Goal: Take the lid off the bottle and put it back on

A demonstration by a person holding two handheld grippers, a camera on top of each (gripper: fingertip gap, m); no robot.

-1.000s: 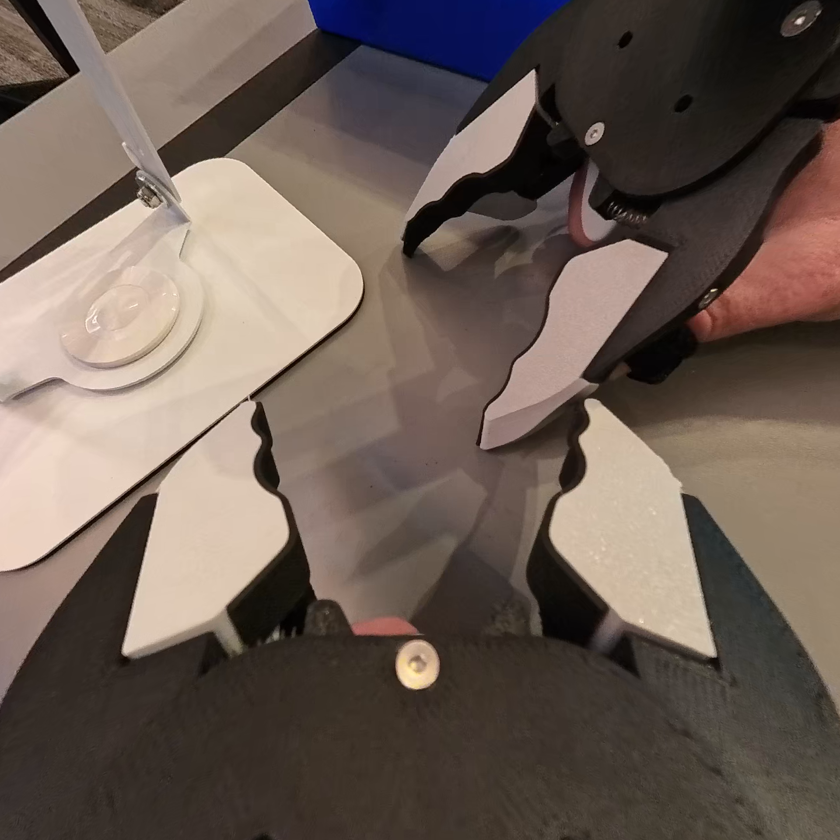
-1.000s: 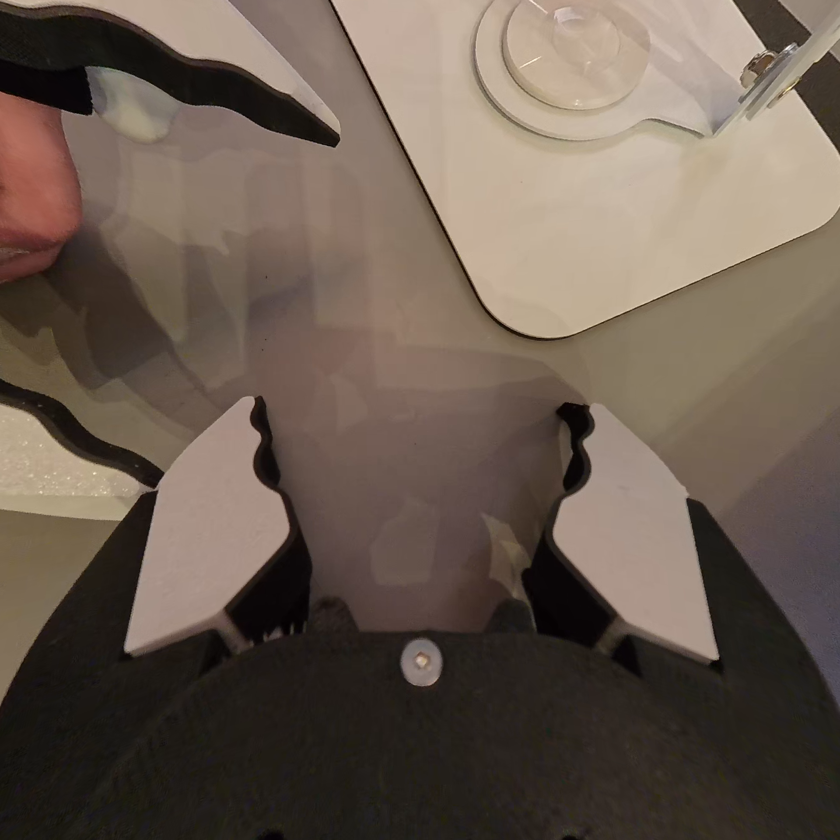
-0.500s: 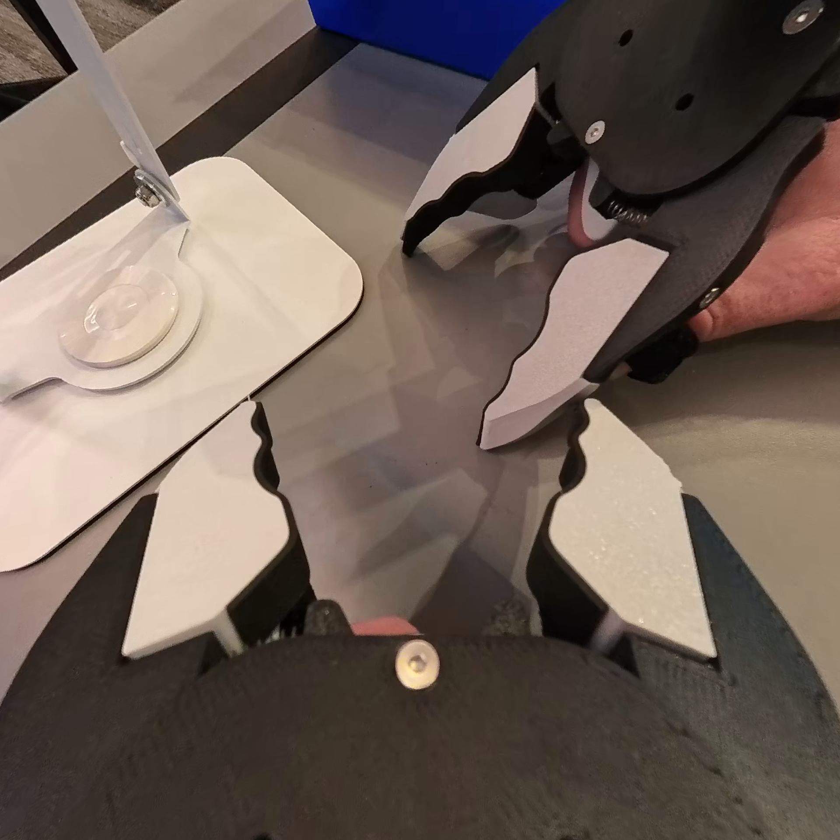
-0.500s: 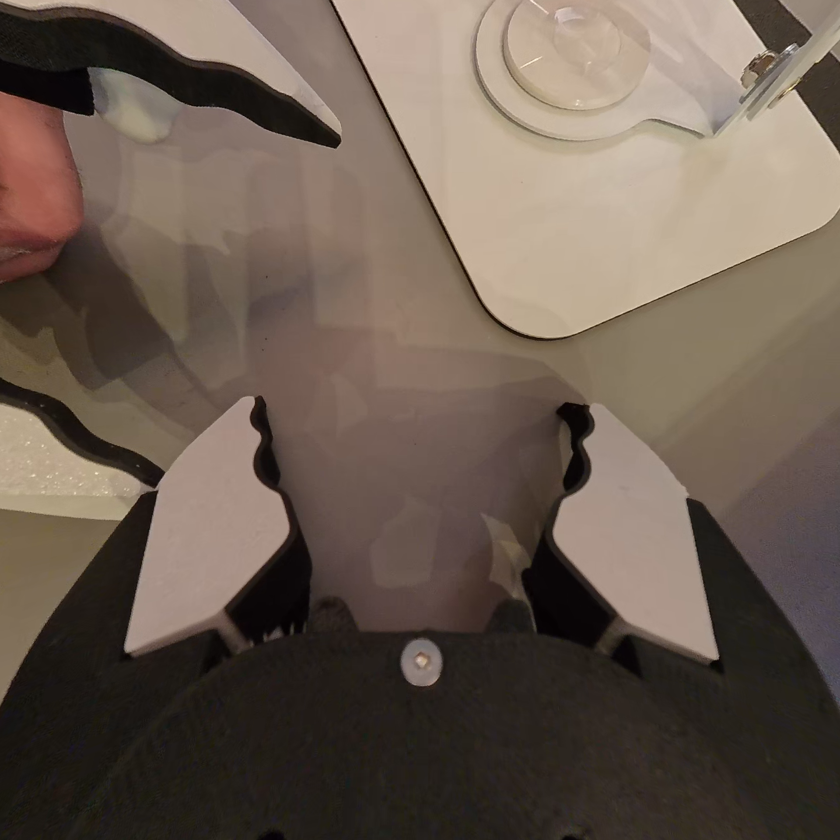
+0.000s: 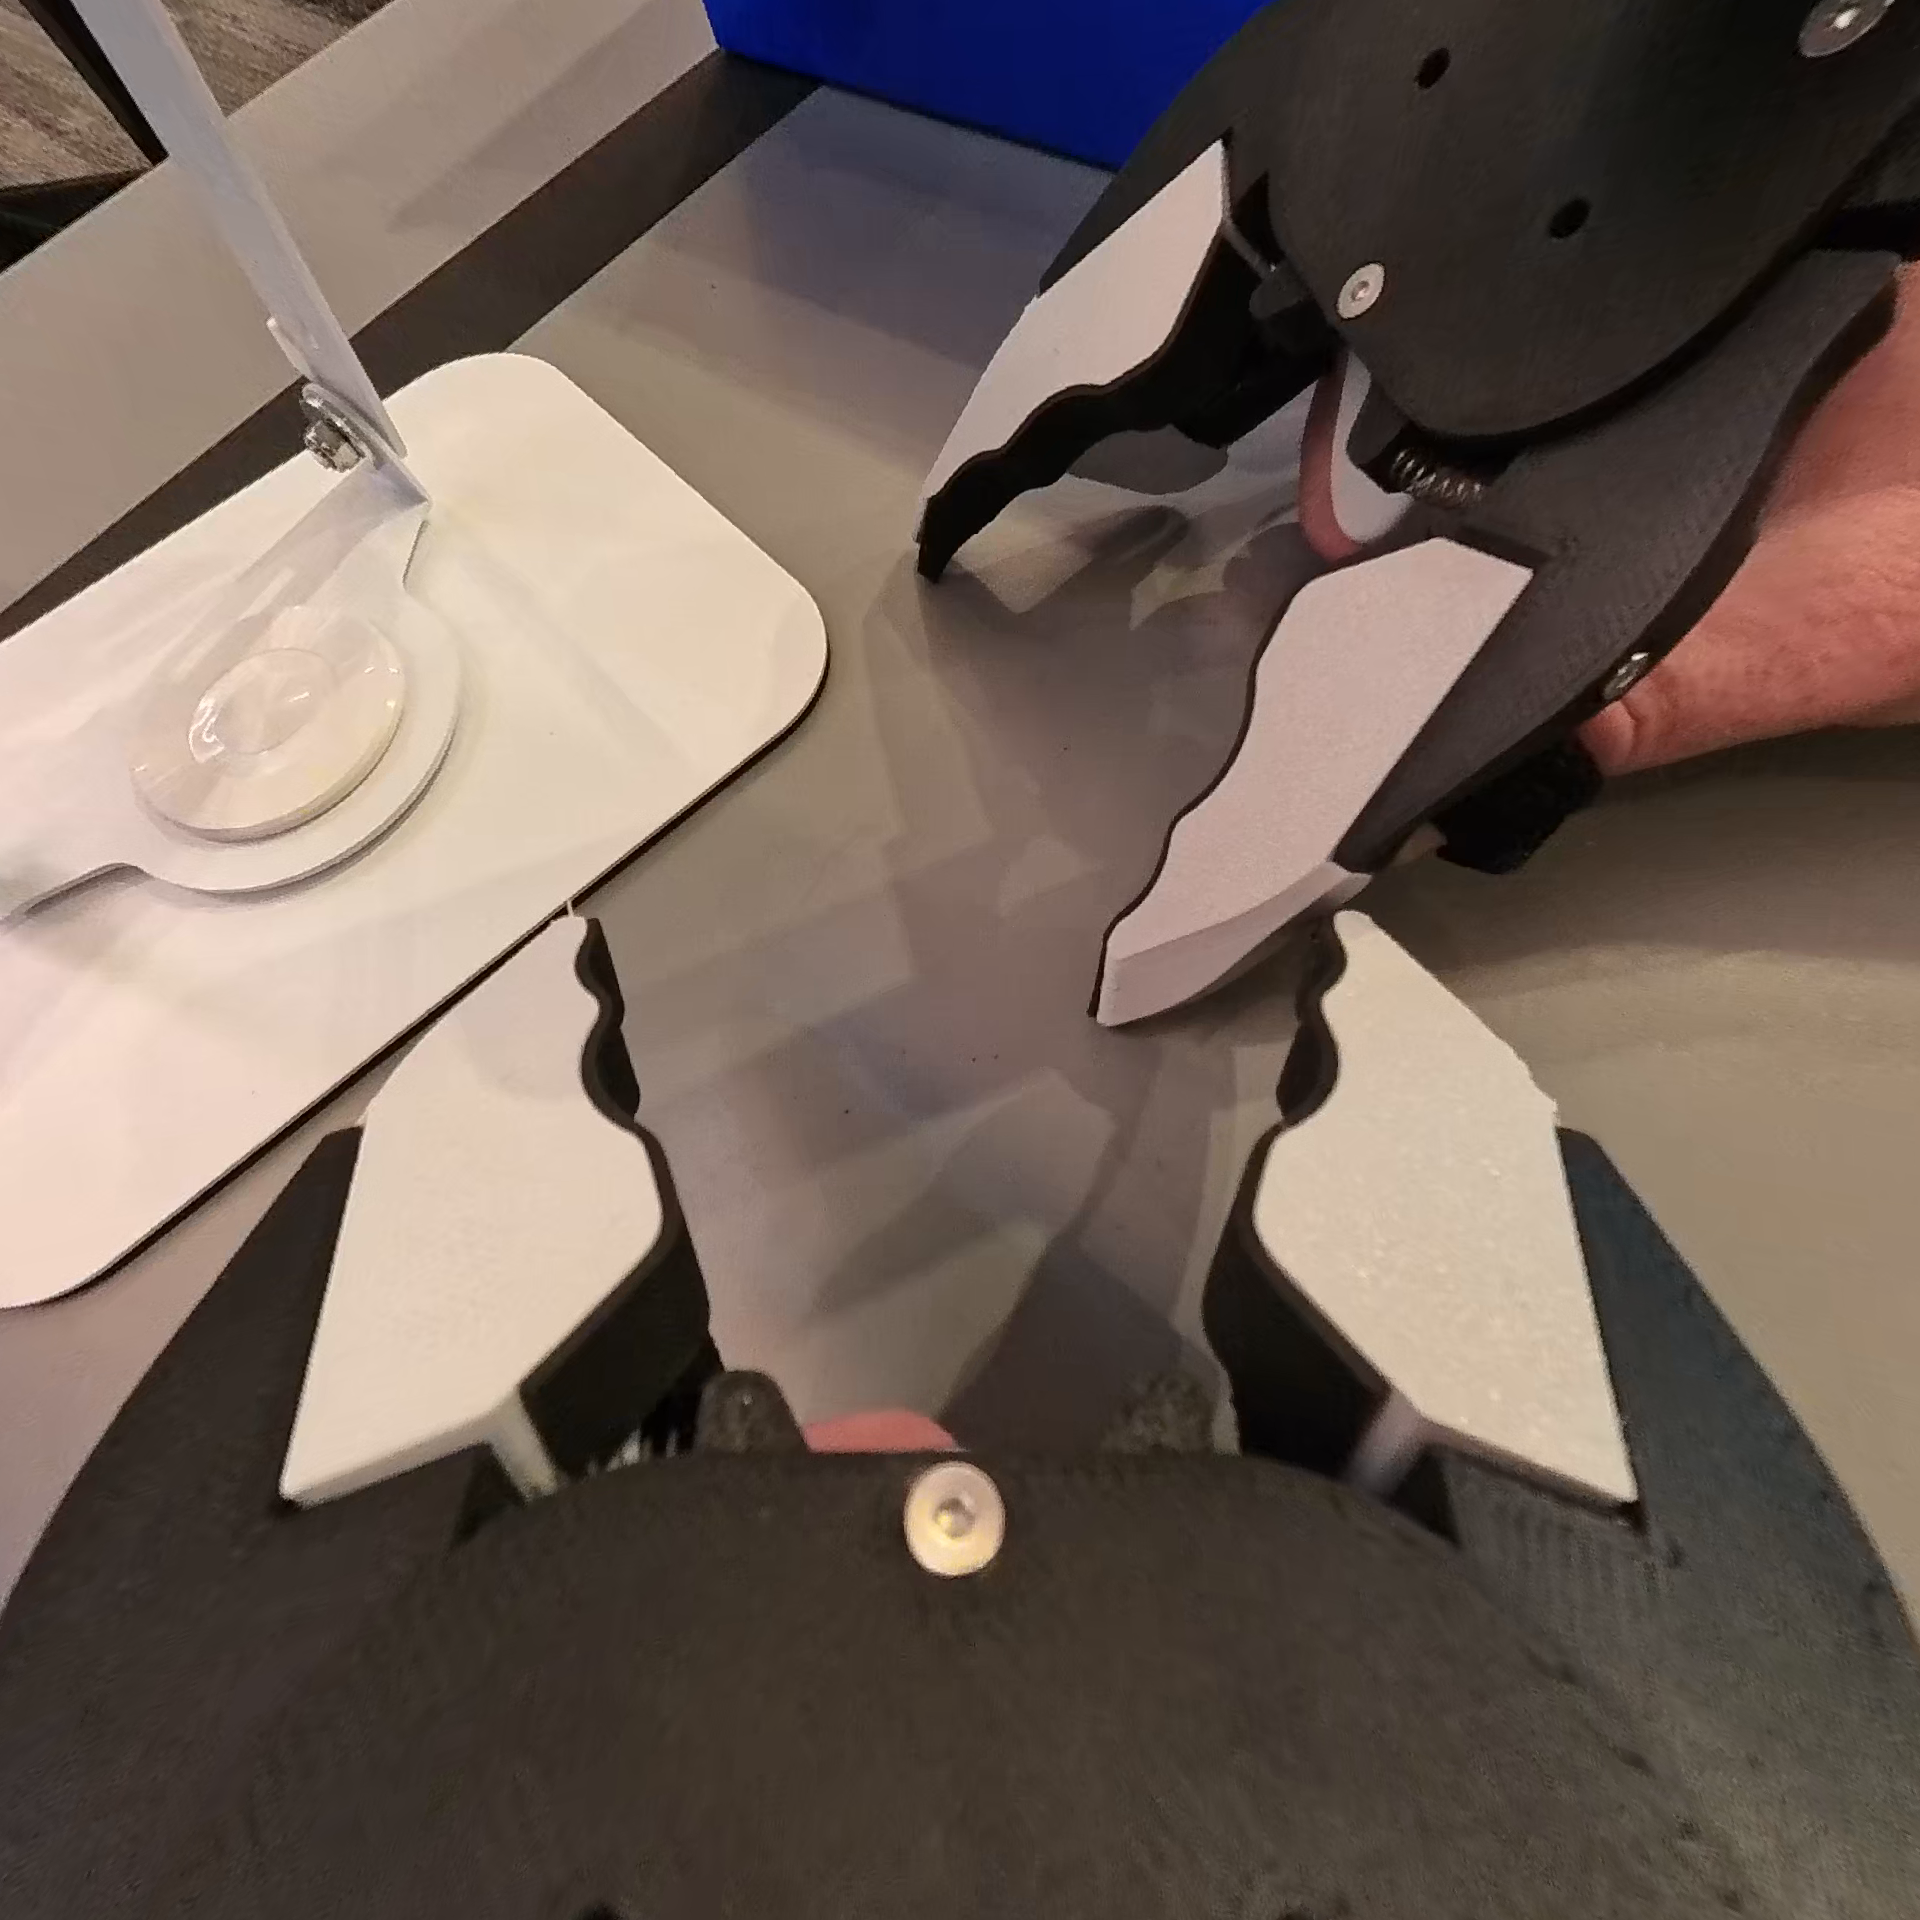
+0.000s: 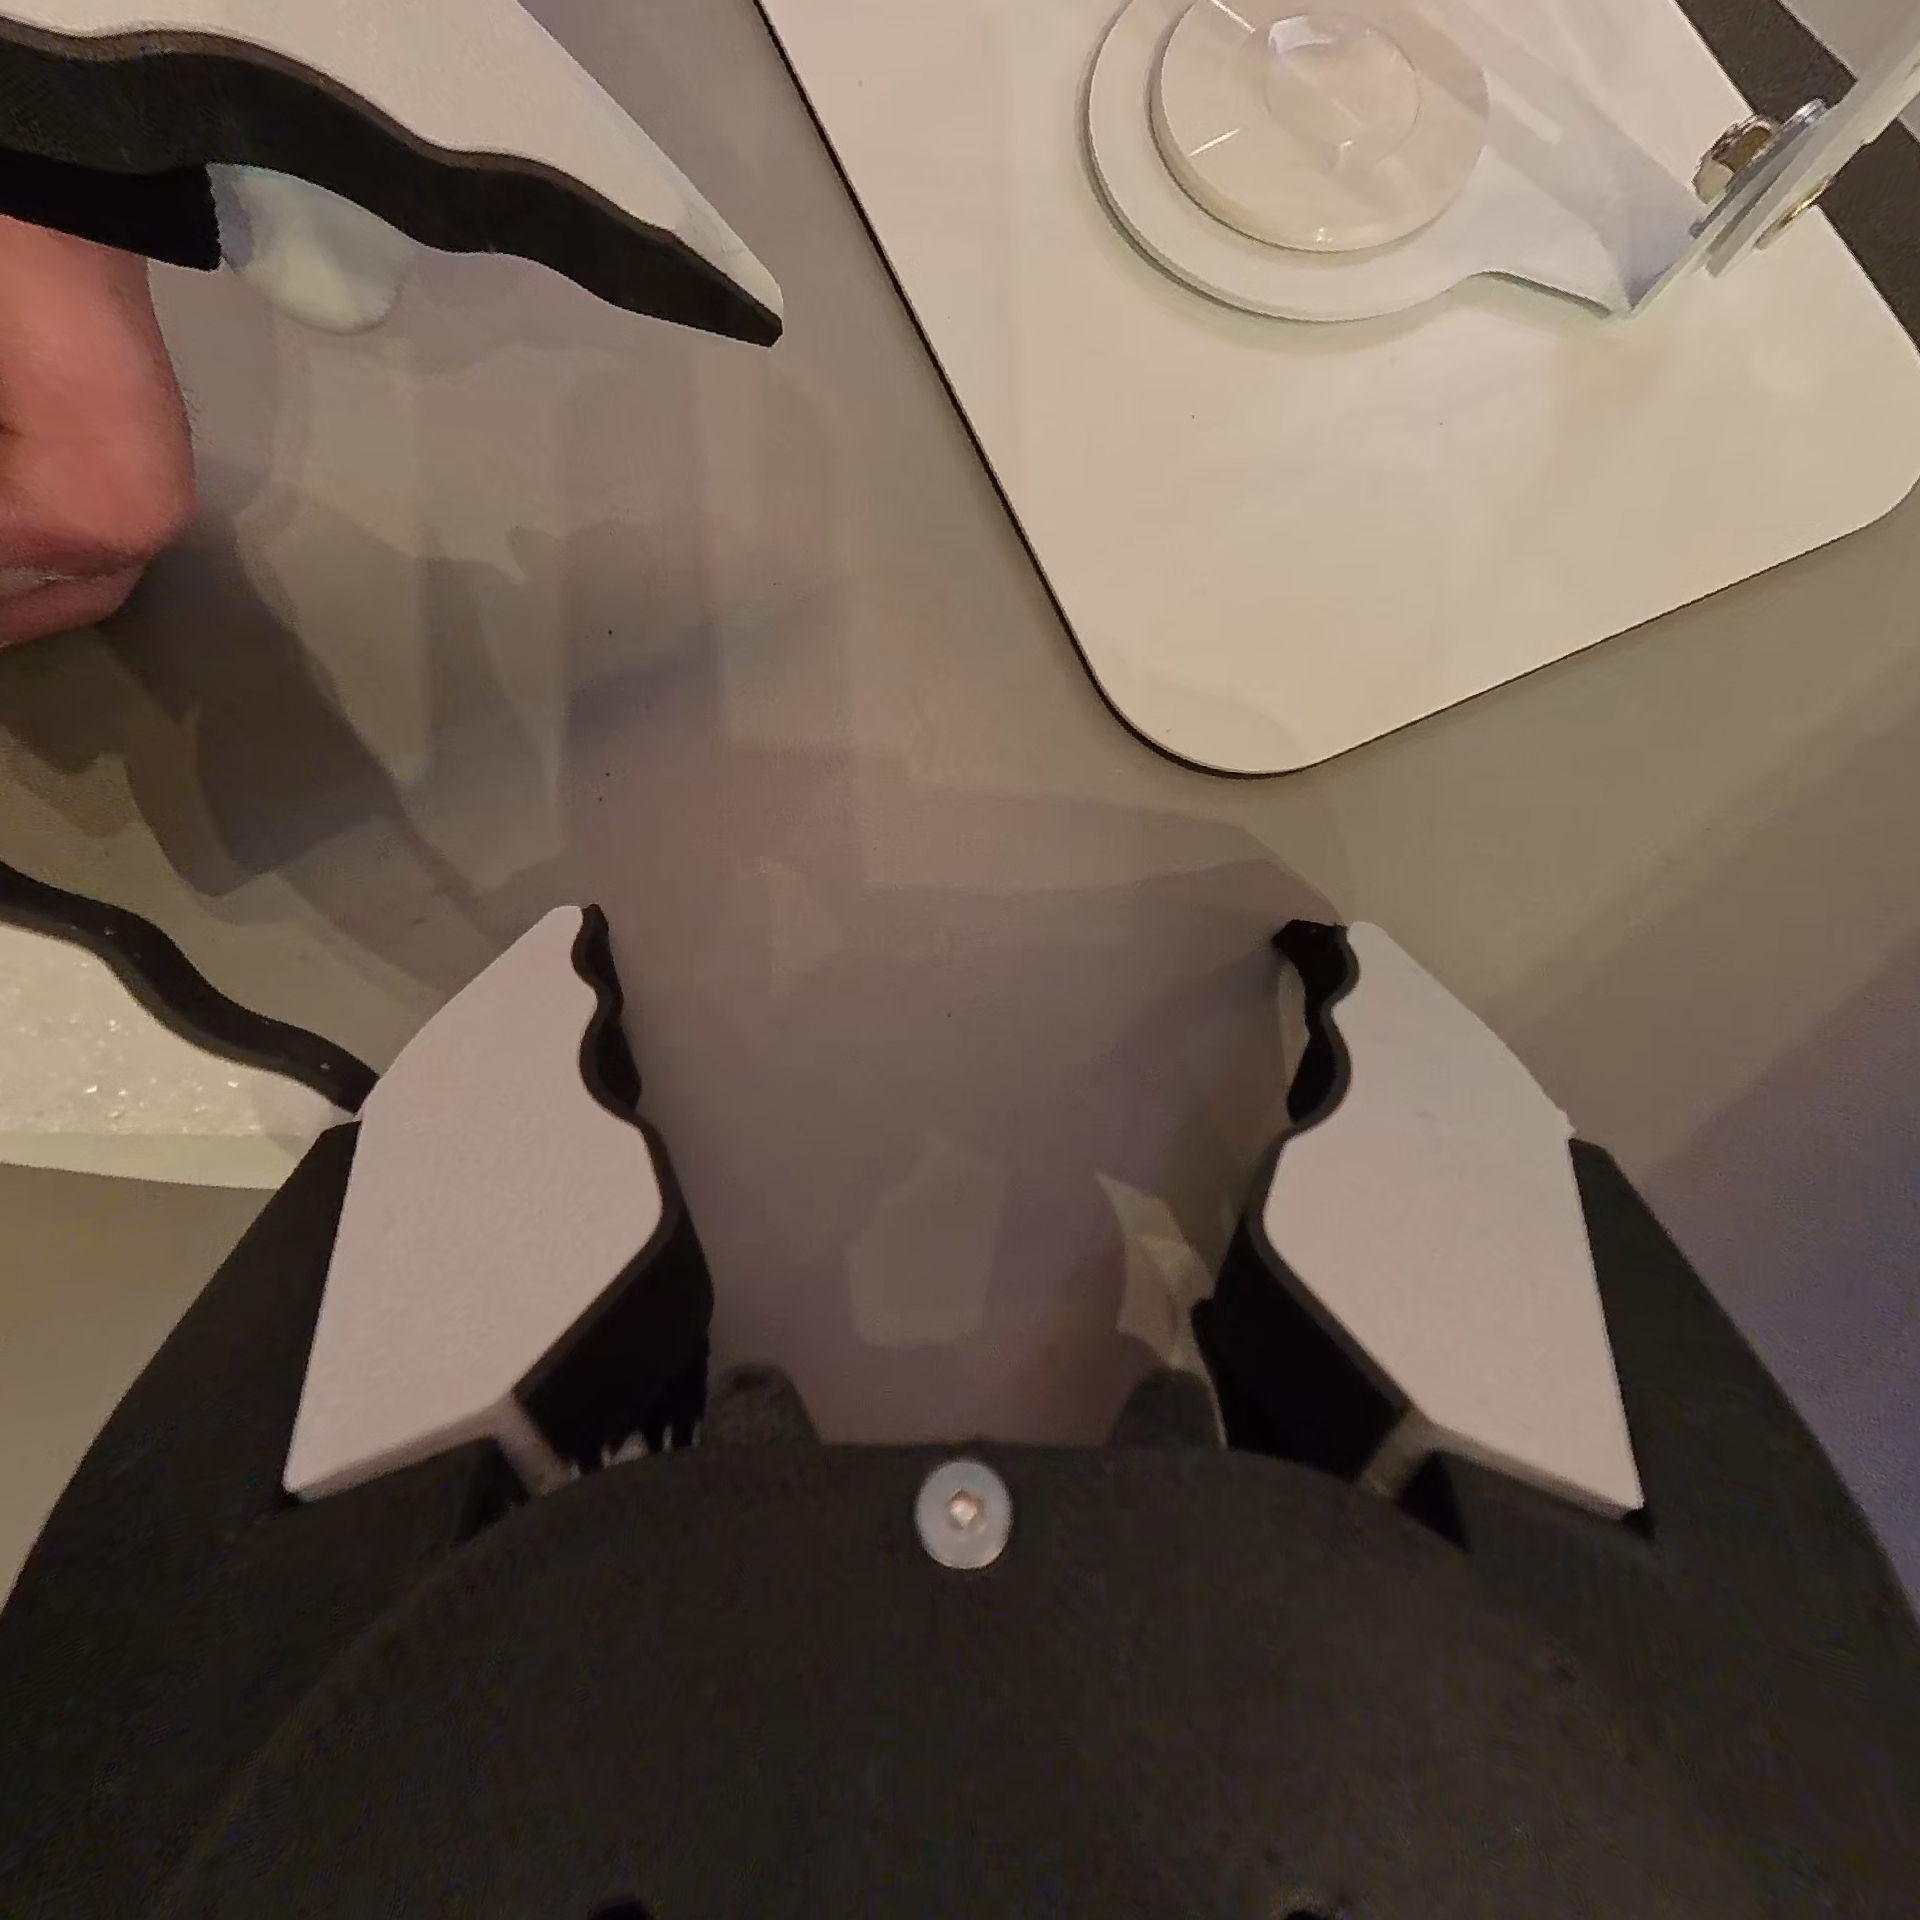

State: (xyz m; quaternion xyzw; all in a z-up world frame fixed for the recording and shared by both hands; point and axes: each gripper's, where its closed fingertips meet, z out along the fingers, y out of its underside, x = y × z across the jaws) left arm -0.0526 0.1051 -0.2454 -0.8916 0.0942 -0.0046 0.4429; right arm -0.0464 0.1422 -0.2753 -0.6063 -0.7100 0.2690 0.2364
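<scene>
Fingers of the left gripper (image 5: 961, 935) spread wide over bare grey tabletop (image 5: 1662, 1091), nothing between the pads. Same for the right gripper (image 6: 951, 925): fully parted, empty, angled down at the surface. In the left wrist view, right gripper tilted in from the upper right, one white fingertip just beside the left gripper's right finger, tips close to or touching the tabletop, hard to say which. Gripped from behind by a hand (image 5: 1766, 623), low near the surface.

Probably a resting pose ahead of a first step: both tools parked nose to nose, opened ready for a grasp, no work in hand. No bottle and no lid anywhere in either view; whereabouts impossible to tell from here, lid neither seen on nor off. Judged as the very start of the job, or a pause in it.

Just beside the grippers, a white base plate (image 5: 582, 582) with rounded corners, lying flat, carrying a clear suction cup (image 5: 270, 717) on a round disc and a slim white arm (image 5: 239, 156) bolted on at a slant. Presumably a stand of some kind, purpose unclear.

Beyond that, smooth matte grey surface with soft overlapping shadows and faint reflections, a dark band (image 5: 582, 239) across the far side, a blue box (image 5: 935, 62) at the back edge, and a patch of grey carpet (image 5: 62, 94) at the upper left.
</scene>
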